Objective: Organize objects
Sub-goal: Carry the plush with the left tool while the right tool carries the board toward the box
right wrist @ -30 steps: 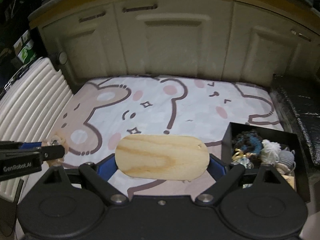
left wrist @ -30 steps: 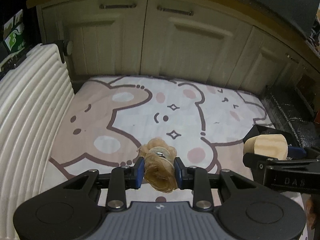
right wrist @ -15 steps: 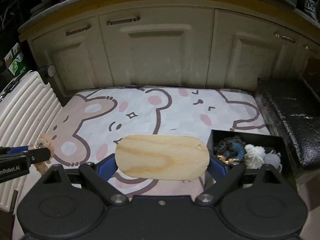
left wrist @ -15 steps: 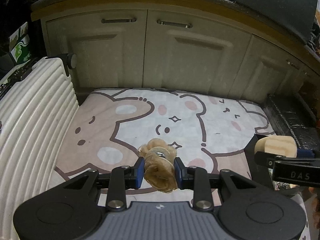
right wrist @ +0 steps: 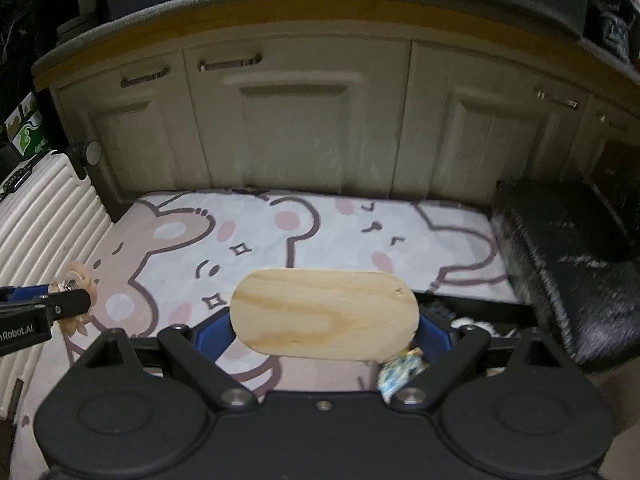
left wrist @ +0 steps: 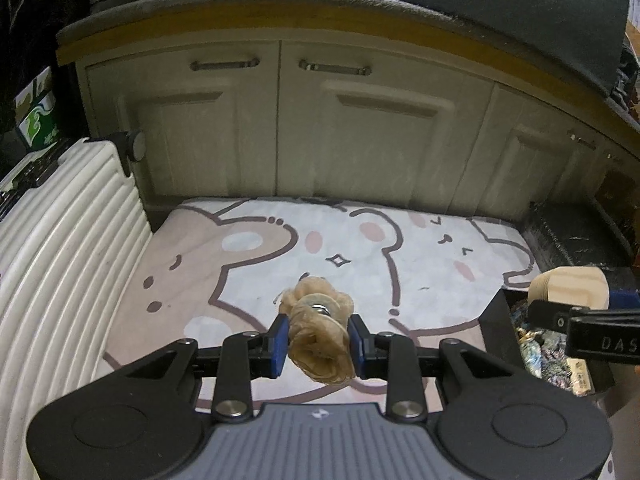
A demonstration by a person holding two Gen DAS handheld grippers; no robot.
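While clamped, scrunchie (left wrist: pixel 319 338) fills left gripper (left wrist: pixel 319 340)

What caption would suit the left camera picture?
Left claw pinching a frilly beige hair tie above a bear-print mat, cabinets behind.

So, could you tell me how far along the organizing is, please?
Done: several accessories already sit in the black box. In hand: the left hand-held gripper grips a tan scrunchie, and the right hand-held gripper a wooden oval. Left: putting both away; the mat looks bare.
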